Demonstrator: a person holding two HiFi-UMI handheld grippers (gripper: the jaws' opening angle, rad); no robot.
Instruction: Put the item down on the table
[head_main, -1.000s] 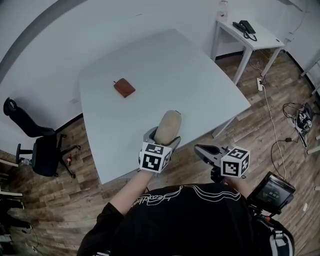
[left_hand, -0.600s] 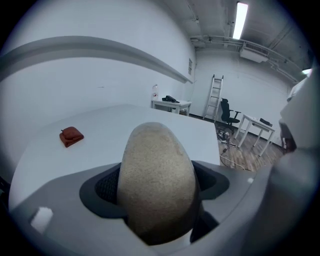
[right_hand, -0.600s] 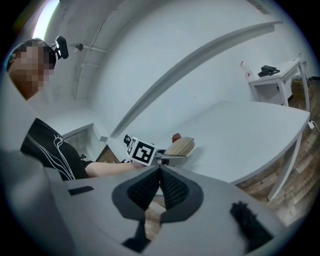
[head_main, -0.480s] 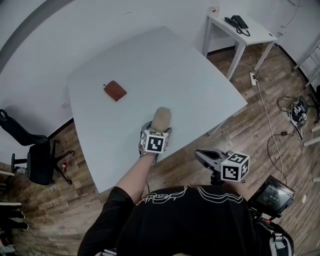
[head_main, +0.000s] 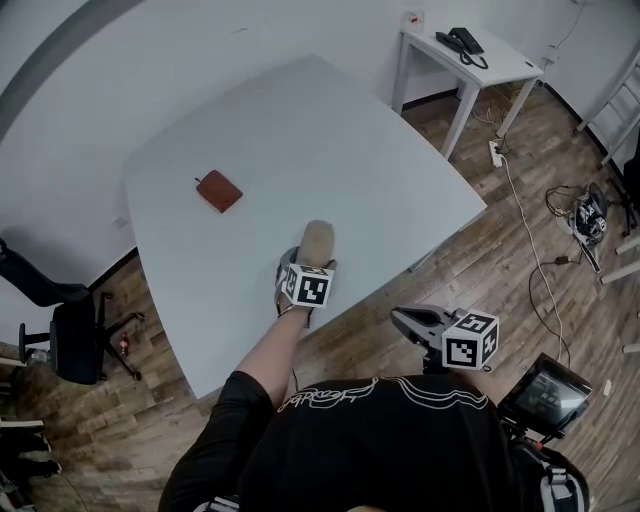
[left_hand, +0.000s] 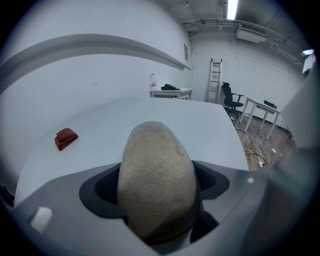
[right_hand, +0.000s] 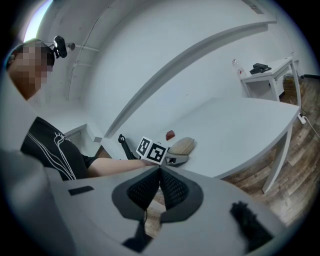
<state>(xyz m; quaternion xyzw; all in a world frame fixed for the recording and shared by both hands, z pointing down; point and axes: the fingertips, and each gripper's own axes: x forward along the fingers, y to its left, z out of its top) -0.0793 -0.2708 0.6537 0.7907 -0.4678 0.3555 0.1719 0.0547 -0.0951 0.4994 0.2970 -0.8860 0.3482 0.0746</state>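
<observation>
Jaws of left gripper (head_main: 308, 264) pinch tan oval item (head_main: 318, 239) — right gripper (head_main: 403, 322) jaws pressed together.

Rough item, meshed pads, smooth surface
The item (left_hand: 157, 170) is showing a rough, speckled skin between the black meshed pads (left_hand: 106, 189) of the left hand-held gripper (left_hand: 159, 187); the surface (left_hand: 150, 112) is looking smooth and matt, the floor (left_hand: 265, 146) at 3 o'clock grained wood.

A plain white wall (head_main: 120, 60) meets a brown wood-plank floor (head_main: 520, 250). A small white desk (head_main: 495, 68) stands against it, and a black office chair (head_main: 75, 335) sits left.
</observation>
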